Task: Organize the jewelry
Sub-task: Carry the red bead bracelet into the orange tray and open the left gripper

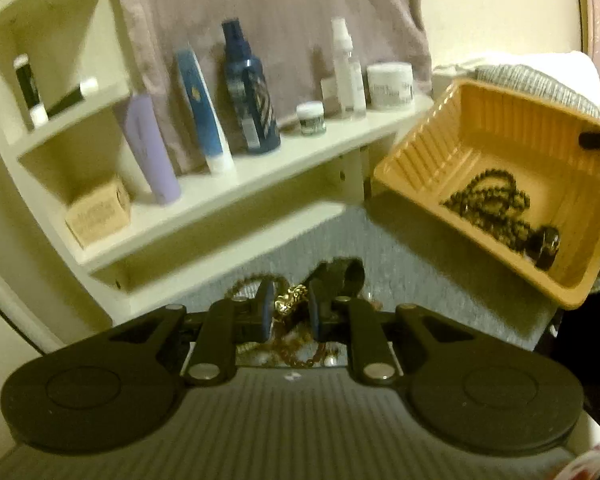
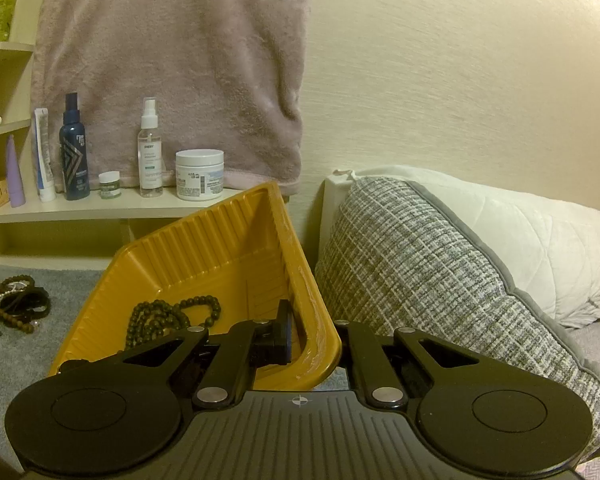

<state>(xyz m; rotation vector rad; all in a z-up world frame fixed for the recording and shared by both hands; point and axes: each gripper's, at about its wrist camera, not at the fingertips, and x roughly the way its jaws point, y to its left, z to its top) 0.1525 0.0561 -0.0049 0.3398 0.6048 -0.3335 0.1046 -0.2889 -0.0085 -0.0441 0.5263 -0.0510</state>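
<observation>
A gold chain point(image 1: 290, 300) is being pinched in the left hand-held gripper point(image 1: 290, 314), tipped downward above the grey carpet. The tilted yellow tray point(image 2: 236, 240) with black beads point(image 2: 168, 316) is being gripped at its rim by the right hand-held gripper point(image 2: 312, 340).

Both wrist cameras looked forward and slightly downward along their fingers toward the far wall. The left view, somewhat blurred, sat close above the grey bedding; the right sat against the yellow tray point(image 2: 236, 240). Both shared the tray point(image 1: 440, 148) and shelf point(image 1: 260, 176).
</observation>
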